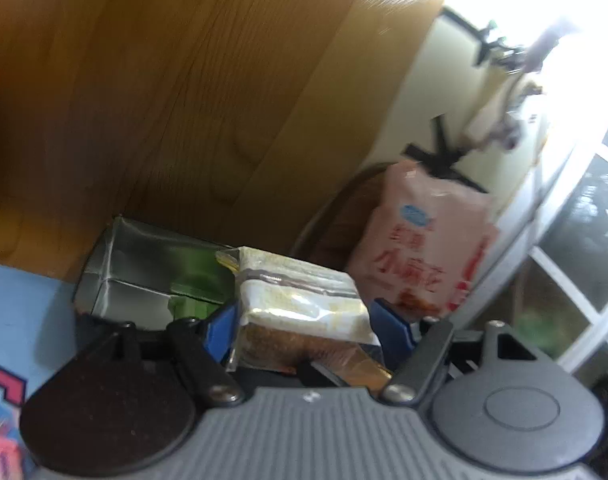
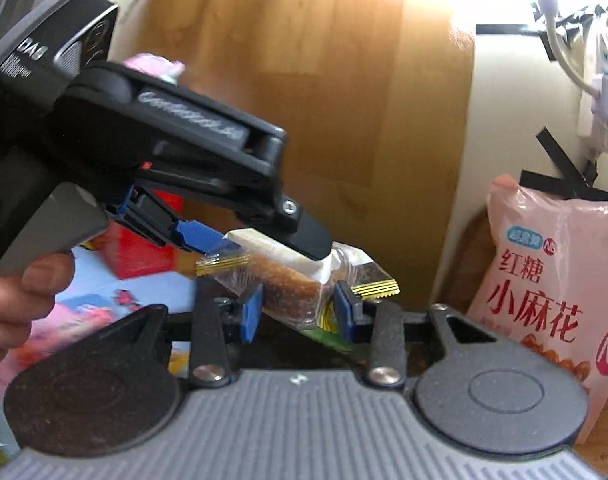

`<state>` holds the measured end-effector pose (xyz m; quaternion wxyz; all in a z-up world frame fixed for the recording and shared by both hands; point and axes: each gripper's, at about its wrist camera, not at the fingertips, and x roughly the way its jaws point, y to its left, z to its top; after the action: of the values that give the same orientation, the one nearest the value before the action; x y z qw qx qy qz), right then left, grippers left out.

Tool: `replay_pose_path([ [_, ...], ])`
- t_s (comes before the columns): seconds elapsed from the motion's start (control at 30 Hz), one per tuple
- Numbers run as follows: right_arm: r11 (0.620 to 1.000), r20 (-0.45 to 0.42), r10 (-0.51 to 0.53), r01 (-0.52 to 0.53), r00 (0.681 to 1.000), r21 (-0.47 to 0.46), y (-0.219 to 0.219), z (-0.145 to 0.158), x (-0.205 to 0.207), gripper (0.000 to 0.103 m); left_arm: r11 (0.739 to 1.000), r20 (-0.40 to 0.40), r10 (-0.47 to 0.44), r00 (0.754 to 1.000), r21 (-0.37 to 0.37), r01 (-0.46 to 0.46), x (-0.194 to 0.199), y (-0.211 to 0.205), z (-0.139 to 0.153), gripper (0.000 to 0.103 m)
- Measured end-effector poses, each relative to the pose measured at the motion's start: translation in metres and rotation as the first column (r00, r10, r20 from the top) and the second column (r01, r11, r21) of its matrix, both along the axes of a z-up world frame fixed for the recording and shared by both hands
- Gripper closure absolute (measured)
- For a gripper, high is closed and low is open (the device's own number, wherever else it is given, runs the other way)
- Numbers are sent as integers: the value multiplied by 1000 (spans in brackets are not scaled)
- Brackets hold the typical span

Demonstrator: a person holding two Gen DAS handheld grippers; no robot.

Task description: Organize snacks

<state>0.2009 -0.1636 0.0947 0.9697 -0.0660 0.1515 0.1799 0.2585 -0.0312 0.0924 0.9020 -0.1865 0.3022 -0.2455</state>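
Observation:
A clear-wrapped cake snack (image 1: 304, 312), brown base with white topping and gold crimped ends, sits between the blue pads of my left gripper (image 1: 307, 328), which is shut on it. In the right wrist view the same snack (image 2: 288, 284) is held by the left gripper (image 2: 260, 240) from above-left, and my right gripper (image 2: 298, 308) has its blue pads closed against the snack's sides too. A pink bag of brown-sugar twists (image 2: 551, 292) stands at the right; it also shows in the left wrist view (image 1: 423, 248).
A silver open box with green inside (image 1: 152, 276) lies on the wooden table (image 1: 164, 100) behind the snack. A blue printed box (image 1: 12, 320) is at the left. A red box (image 2: 144, 248) and pink packets (image 2: 84, 320) lie left. A white wall with black tape and a power strip (image 2: 599, 88) stands behind.

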Motion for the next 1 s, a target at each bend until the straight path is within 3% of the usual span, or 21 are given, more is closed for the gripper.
replay_pose_path([
  [0.17,998,-14,-55,54,998,-28,4,-30,23,60,998,-55,43,998,40,-41,28,-10,-26,31],
  [0.23,997,2,-72,72,997,-24,7,-37,23,51,996,-55,57,997,64,-54,29,-12,-31,30],
  [0.3,996,16,-87,87,996,-23,9,-38,20,50,994,-31,68,997,92,-65,23,-11,-29,29],
  [0.57,994,26,-113,113,993,7,-2,-26,-18,50,970,59,107,993,214,-117,-33,-6,-10,27],
  [0.77,979,-49,-180,184,982,88,-21,-29,-60,50,931,92,144,985,326,-167,-83,-6,-6,26],
  [1.0,957,-101,-238,251,966,146,-49,-24,-99,50,900,84,179,980,388,-197,-125,-2,-15,26],
])
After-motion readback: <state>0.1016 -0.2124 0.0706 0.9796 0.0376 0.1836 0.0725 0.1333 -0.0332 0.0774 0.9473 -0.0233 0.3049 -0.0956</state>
